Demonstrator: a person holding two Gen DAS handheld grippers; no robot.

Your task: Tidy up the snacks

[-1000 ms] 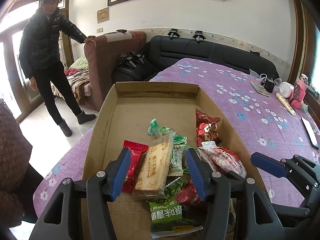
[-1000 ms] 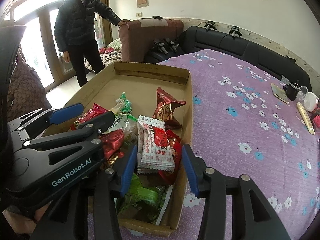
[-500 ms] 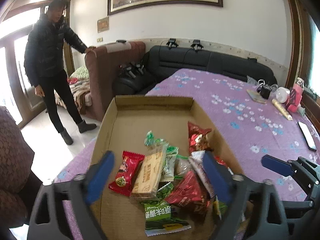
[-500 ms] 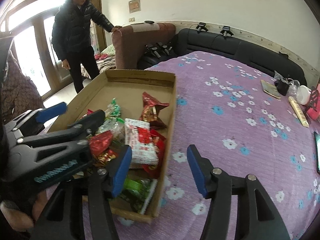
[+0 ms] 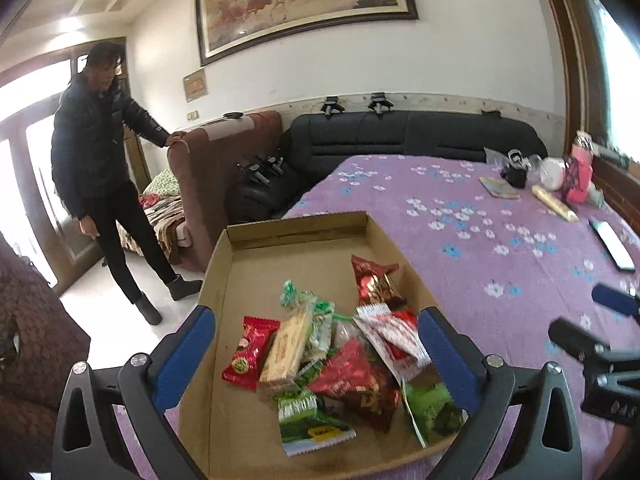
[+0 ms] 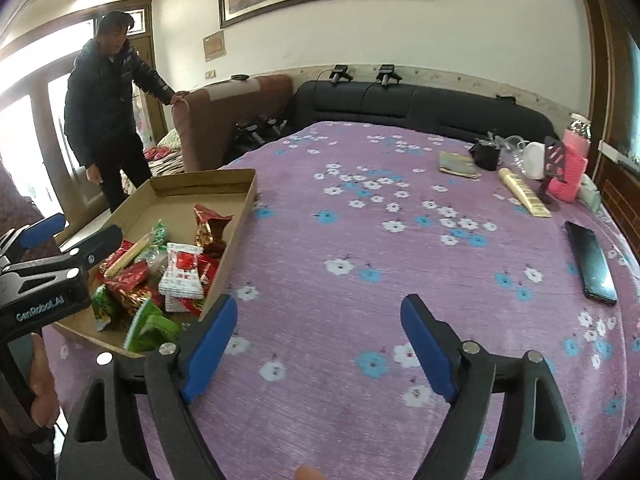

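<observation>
On table (image 6: 340, 240), at nine o'clock: cardboard box (image 5: 296, 232) of snacks (image 5: 344, 364). Left tongs (image 5: 316, 356) spread above them, empty; right tongs (image 6: 316, 344) opening, nothing between.

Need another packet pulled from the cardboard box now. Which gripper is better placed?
Probably left. The left gripper stands open over the snack pile in the cardboard box. The right gripper, jaws opening and empty, faces bare purple tablecloth beside the box.
</observation>
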